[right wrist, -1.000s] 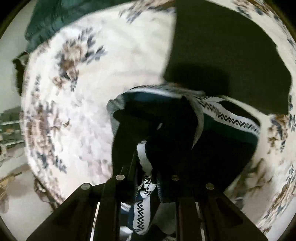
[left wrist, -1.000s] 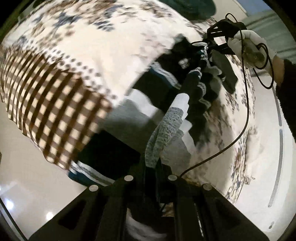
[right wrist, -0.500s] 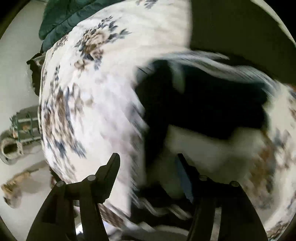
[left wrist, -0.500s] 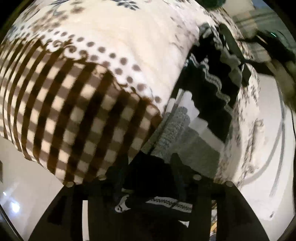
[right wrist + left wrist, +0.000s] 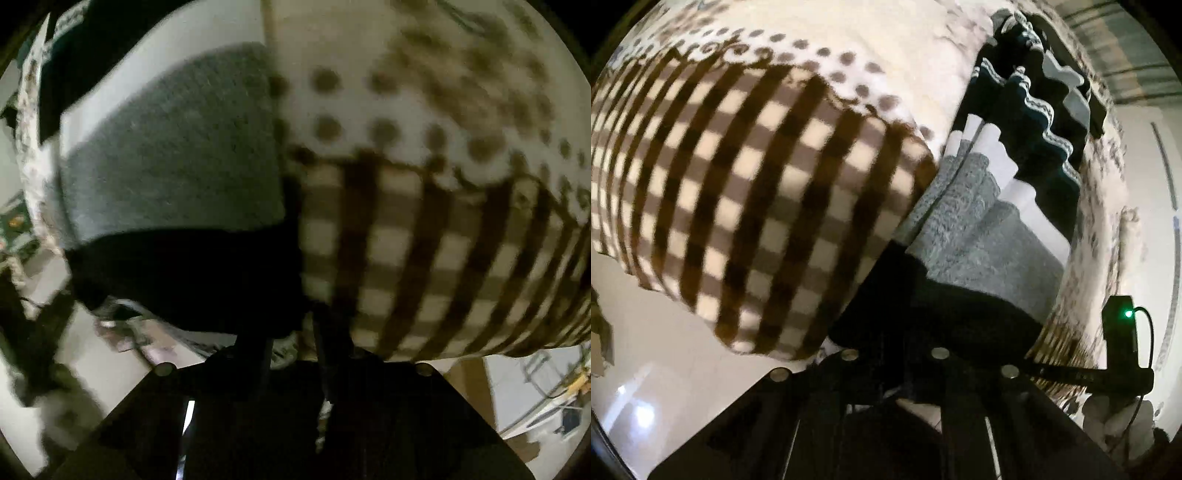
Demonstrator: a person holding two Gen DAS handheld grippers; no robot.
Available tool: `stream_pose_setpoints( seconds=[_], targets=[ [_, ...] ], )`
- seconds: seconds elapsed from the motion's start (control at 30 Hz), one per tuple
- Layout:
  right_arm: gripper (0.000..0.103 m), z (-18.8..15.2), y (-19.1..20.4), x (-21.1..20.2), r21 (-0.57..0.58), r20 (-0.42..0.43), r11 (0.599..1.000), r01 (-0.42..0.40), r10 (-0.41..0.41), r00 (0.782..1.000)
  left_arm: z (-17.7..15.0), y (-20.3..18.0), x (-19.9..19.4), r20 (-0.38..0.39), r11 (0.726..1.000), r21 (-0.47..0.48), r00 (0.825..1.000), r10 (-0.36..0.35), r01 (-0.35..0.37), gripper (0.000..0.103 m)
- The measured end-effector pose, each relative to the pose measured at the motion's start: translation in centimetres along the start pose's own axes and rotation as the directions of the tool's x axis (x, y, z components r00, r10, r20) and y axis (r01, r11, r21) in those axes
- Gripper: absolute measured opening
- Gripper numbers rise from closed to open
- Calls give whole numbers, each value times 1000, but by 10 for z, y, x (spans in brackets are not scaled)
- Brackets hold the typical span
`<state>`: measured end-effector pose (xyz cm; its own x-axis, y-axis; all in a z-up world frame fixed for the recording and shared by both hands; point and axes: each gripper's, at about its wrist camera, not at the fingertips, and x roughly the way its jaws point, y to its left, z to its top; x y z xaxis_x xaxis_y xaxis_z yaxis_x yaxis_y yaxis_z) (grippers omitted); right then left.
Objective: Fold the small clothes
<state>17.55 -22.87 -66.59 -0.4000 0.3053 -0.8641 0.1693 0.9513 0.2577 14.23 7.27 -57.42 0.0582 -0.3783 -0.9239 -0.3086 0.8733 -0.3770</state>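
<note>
A small knit garment [image 5: 982, 236], banded in black, grey, white and dark teal, lies stretched along the bed near its corner. My left gripper [image 5: 897, 354] is shut on its black hem at the near end. In the right wrist view the same garment [image 5: 173, 155] fills the left half, and my right gripper [image 5: 291, 343] is shut on the black hem at the edge nearest me. The other gripper's body with a green light [image 5: 1123, 332] shows at the right of the left wrist view.
The bed cover has a brown checked border [image 5: 746, 206] and dotted cream fabric [image 5: 424, 96], hanging over the bed's edge. Pale floor [image 5: 665, 369] lies below. Shelving and clutter [image 5: 546, 398] stand at the far right.
Both grippers have pulled back toward the bed's near corner with the garment, which has gone from bunched and lifted to stretched flat. The right gripper has shifted from the far end to the near hem.
</note>
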Motion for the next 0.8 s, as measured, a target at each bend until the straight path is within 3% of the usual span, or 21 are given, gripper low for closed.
stream_pose_setpoints(
  seconds=[0.03,0.1,0.13,0.17,0.2,0.23,0.33,0.47,0.6,0.67,0.7,0.73,0.8],
  targets=[
    [22,-2,-1,-5,2,8,1000,-16,16,1000,-1,-4,-8,5,1000,9,1000,-4,4,10],
    [23,-2,-2,-29,-6,47,997,-71,71,996,6,-20,-33,39,999,34,999,10,-12,28],
    [28,0,-2,-51,-21,93,996,-86,88,992,11,-26,-45,57,999,40,998,-15,13,34],
    [42,1,-5,-68,-30,132,995,-91,94,987,19,-34,-56,83,998,42,996,-44,41,51],
    [49,6,-8,-89,-32,180,994,-102,107,978,33,-47,-67,121,997,47,990,-67,62,59],
    [54,11,-10,-106,-28,217,993,-118,122,968,46,-57,-74,151,993,57,983,-106,99,59],
    [54,49,-21,-158,-3,320,982,-188,179,930,116,-99,-80,218,980,122,959,-182,159,60],
    [54,117,-27,-206,11,421,979,-205,181,889,220,-157,-55,292,967,230,940,-175,109,60],
    [54,200,-37,-236,66,484,967,-244,183,856,314,-202,-7,256,948,317,958,-127,41,60],
    [54,243,-34,-241,102,497,955,-280,195,846,345,-220,22,242,922,386,968,-62,-37,57],
    [54,259,-34,-240,112,499,949,-295,203,842,359,-228,38,232,902,425,972,-31,-73,24],
    [54,277,-36,-241,126,501,940,-316,215,838,366,-230,45,218,894,441,976,-23,-77,8],
    [54,294,-36,-234,144,486,935,-324,218,846,378,-223,44,195,902,431,974,-111,16,8]
  ],
)
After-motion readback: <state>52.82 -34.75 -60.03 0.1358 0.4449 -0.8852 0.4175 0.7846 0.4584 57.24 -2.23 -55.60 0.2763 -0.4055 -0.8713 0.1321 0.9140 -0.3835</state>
